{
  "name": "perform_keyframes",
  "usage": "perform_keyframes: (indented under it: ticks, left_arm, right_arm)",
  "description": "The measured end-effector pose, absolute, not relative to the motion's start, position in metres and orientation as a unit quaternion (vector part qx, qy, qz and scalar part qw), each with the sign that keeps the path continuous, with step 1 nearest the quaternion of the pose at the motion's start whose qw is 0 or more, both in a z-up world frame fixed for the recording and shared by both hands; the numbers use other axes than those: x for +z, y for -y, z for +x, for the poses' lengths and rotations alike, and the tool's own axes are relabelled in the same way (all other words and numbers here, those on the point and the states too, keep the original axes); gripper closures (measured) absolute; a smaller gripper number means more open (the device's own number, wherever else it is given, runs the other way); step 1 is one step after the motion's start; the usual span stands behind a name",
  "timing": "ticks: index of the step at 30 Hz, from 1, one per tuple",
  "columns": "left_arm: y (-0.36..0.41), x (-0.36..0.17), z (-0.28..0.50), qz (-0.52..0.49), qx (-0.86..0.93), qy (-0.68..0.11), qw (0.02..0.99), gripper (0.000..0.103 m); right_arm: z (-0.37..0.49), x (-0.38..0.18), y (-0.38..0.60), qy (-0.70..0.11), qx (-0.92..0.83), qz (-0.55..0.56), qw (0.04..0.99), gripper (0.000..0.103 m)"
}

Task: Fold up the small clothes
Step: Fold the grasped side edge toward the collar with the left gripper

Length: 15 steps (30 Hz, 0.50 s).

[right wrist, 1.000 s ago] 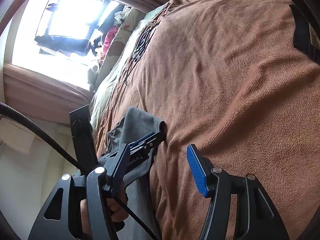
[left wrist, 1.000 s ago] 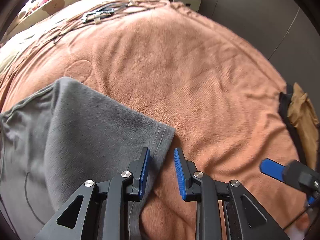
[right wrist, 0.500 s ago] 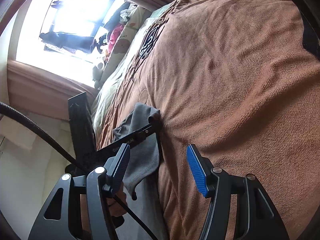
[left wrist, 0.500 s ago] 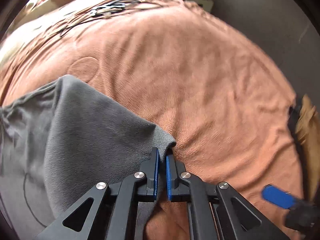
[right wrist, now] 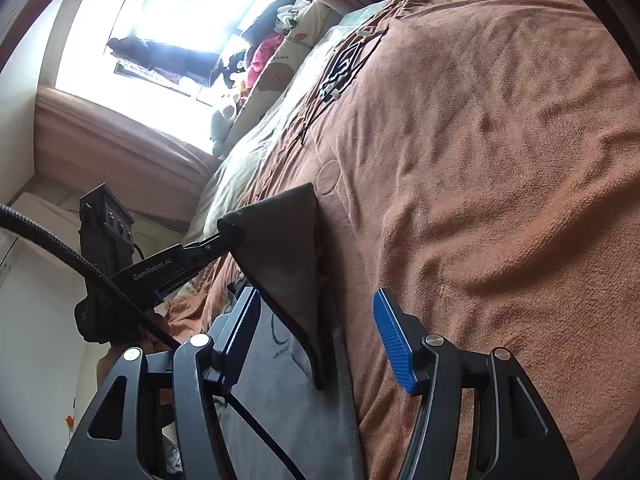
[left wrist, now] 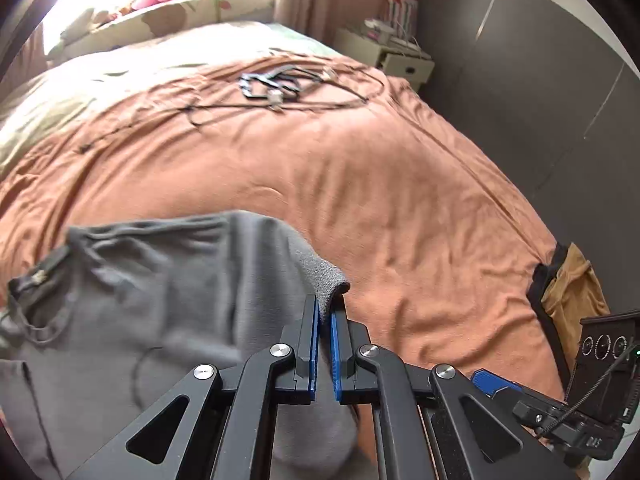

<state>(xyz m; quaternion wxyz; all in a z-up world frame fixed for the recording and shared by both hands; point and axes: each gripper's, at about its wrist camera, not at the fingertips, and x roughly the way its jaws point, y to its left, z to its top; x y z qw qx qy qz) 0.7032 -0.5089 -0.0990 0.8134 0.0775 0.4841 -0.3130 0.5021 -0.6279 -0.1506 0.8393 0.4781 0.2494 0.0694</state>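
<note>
Here, the left gripper point(left wrist: 325, 312) is clamped on a grey garment's point(left wrist: 152, 280) corner, lifted off the bed point(left wrist: 400, 200). The right gripper point(right wrist: 316, 336) stands apart, empty. Folding looks barely begun.

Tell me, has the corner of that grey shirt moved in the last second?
Yes. The grey shirt corner, pinched by the left gripper, has risen off the orange blanket, where it lay flat before; it now hangs up like a tent.

Each tool is black, with blue ribbed pads and silver screws at the joints. The left tool point(left wrist: 325, 322) has white lettering on its side; a black cable point(right wrist: 80, 258) passes the right tool point(right wrist: 316, 336).
</note>
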Motion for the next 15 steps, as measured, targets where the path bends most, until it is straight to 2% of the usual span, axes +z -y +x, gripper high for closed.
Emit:
perform_keyframes:
  ticks: [6, 15]
  left_arm:
    - [0.465, -0.087, 0.713, 0.067, -0.289, -0.483, 0.824, 0.097]
    - [0.404, -0.098, 0.736, 0.069, -0.228, -0.486, 0.841, 0.097]
  right_arm:
    - [0.512, -0.151, 0.616, -0.253, 0.078, 0.462, 0.846, 0.046]
    - [0.528, -0.152, 0.603, -0.270, 0.078, 0.437, 0.855, 0.046]
